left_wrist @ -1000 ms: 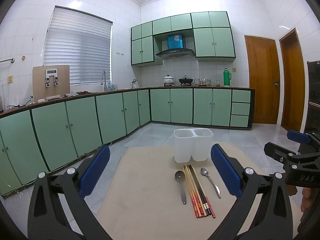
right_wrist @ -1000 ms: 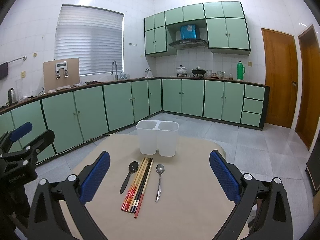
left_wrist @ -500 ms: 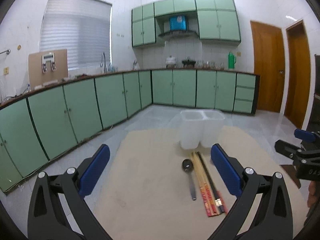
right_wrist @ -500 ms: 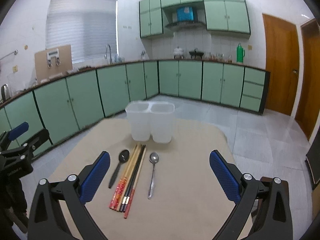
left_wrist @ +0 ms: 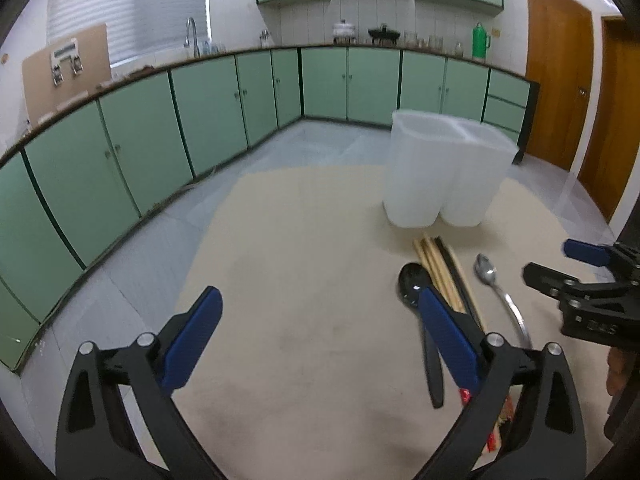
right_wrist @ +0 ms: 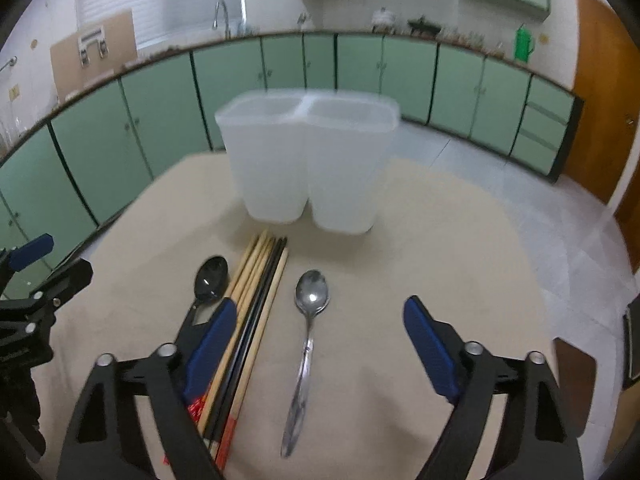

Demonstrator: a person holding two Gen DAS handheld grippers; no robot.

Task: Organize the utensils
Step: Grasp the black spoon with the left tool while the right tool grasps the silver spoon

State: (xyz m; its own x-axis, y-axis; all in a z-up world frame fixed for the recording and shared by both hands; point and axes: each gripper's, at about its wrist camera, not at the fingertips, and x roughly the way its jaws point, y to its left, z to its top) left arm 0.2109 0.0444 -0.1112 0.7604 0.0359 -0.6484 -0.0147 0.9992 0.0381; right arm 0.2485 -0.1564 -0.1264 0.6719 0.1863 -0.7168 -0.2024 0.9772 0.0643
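Fingers point(right_wrist: 428, 344) of both grippers spread wide, empty, above a shiny metal spoon point(right_wrist: 306, 344) and slender chopsticks point(right_wrist: 256, 300).

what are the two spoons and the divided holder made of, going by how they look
Silver spoon: likely polished metal, with a bright mirror-like bowl and handle. Black spoon: probably glossy plastic, possibly lacquer, uniformly black with a white glint. Two-compartment holder: looks like frosted translucent plastic, milky white with thin walls that let light through.
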